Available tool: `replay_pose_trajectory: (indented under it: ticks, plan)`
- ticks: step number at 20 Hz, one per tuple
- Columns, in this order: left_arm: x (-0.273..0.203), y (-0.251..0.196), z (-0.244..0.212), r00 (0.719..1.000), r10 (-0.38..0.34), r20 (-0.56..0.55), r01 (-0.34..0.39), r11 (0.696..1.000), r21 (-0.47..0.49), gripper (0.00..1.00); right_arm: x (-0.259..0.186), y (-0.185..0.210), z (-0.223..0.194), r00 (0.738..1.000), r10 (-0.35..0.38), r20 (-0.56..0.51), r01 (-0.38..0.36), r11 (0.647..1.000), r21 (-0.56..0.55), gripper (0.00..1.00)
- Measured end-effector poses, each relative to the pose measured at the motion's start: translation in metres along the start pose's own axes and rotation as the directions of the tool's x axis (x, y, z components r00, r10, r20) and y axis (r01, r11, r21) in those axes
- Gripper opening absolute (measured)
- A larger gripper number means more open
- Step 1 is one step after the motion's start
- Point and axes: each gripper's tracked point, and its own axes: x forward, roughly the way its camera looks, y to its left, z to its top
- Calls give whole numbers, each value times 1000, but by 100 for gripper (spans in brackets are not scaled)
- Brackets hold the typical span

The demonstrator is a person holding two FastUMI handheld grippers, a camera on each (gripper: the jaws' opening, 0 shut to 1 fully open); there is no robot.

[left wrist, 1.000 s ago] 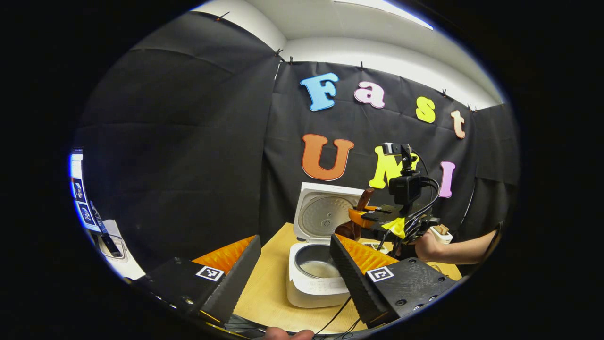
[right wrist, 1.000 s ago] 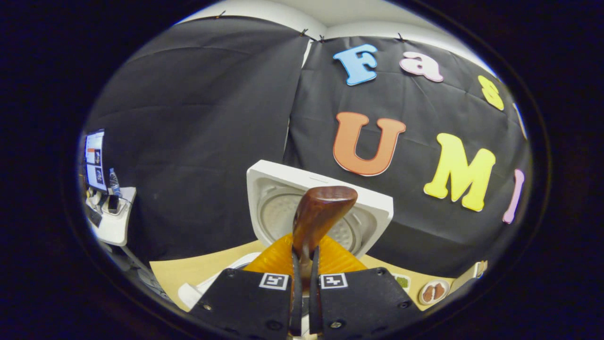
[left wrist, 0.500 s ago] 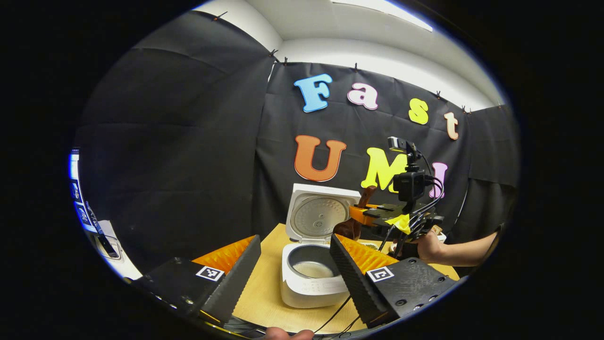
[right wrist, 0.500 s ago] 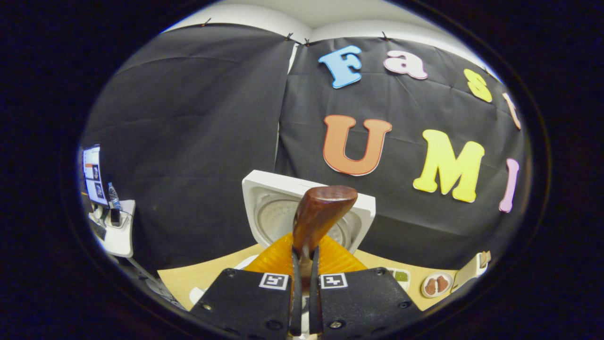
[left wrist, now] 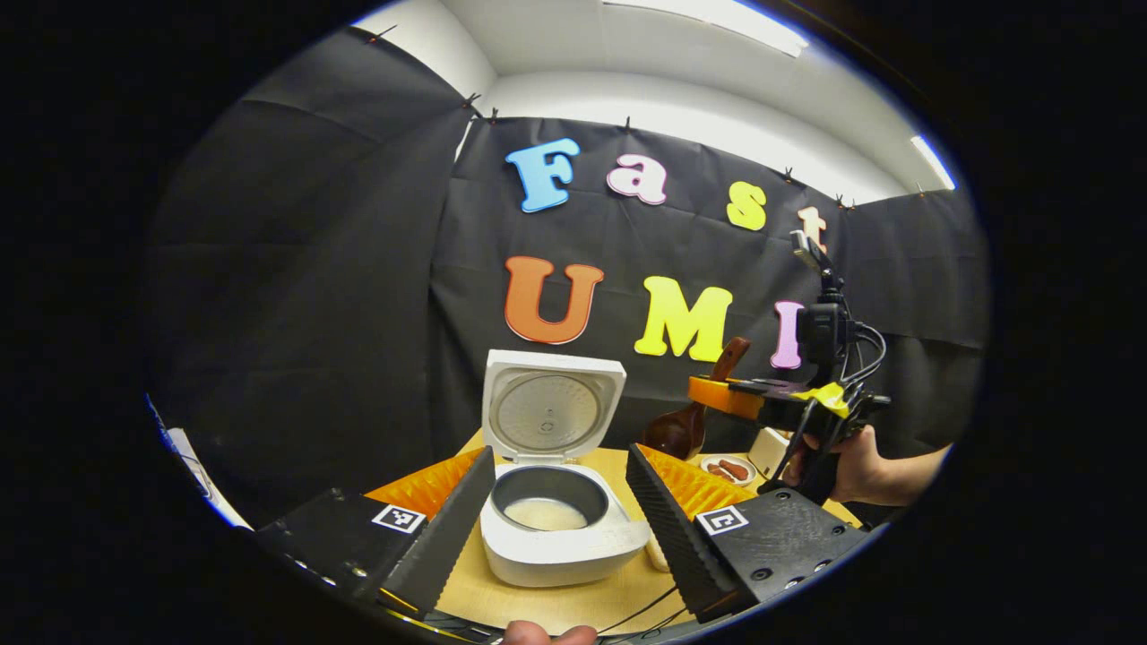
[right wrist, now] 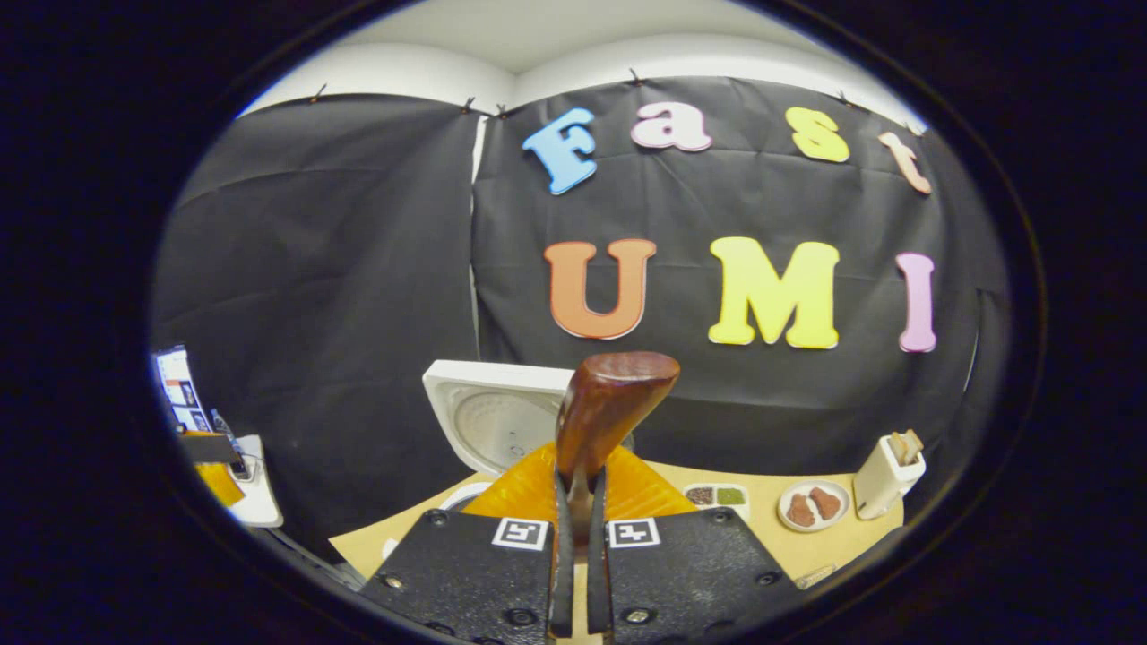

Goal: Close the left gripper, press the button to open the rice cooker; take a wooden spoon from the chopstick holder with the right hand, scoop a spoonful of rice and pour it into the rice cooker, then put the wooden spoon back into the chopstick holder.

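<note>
1. Right gripper view: the right gripper (right wrist: 580, 537) was clenched on the wooden spoon (right wrist: 602, 412), both fingers pressing its handle, whose end stuck up past them.
2. Left gripper view put that same gripper (left wrist: 717, 394) held high, right of the rice cooker (left wrist: 551, 520), with the spoon (left wrist: 685, 421) hanging from it bowl down, above the table (left wrist: 573, 600) and not over the pot.
3. Left gripper (left wrist: 560, 520) was released, fingers spread wide, idling in front of the cooker.
4. Cooker lid (left wrist: 548, 408) stood upright and open; a pale layer of rice lay in the inner pot (left wrist: 545, 509). My read: the pour was done and the return to the chopstick holder (right wrist: 885, 473) was next.
5. Risks, as I judged them:
   - The grip sat on a narrow handle with the bowl hanging low — a quick swing could twist the spoon between the fingers.
   - The holder looked tall and slim at the table's far right edge, just beside the small plate (right wrist: 811, 504). Coming in off-centre could tip it or nudge the plate.
   - Letting go before the bowl was inside the holder would drop the spoon on the table.
   - Whether grains clung to the spoon bowl — couldn't tell.
6. Count: one rice cooker, one wooden spoon, one holder, one round plate with two brown pieces, one divided dish (right wrist: 714, 495) with two fillings, two grippers.
</note>
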Motion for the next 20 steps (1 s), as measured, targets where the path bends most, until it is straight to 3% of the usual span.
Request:
replay_pose_trajectory:
  ticks: [5,11,15,20]
  plan:
    - [6,-37,-3,999,-38,7,38,999,5,94,-64,-95,11,990,-136,28,133,987,94,11]
    - [25,-75,-14,997,-77,-23,77,997,-18,94,-127,-214,-5,947,-320,5,315,937,151,11]
    - [35,-89,-13,998,-58,-28,57,998,-28,94,-145,-270,-40,921,-385,-52,387,900,198,11]
    - [41,-104,-5,998,-29,-52,25,997,-70,94,-142,-323,-115,893,-424,-152,450,853,263,11]
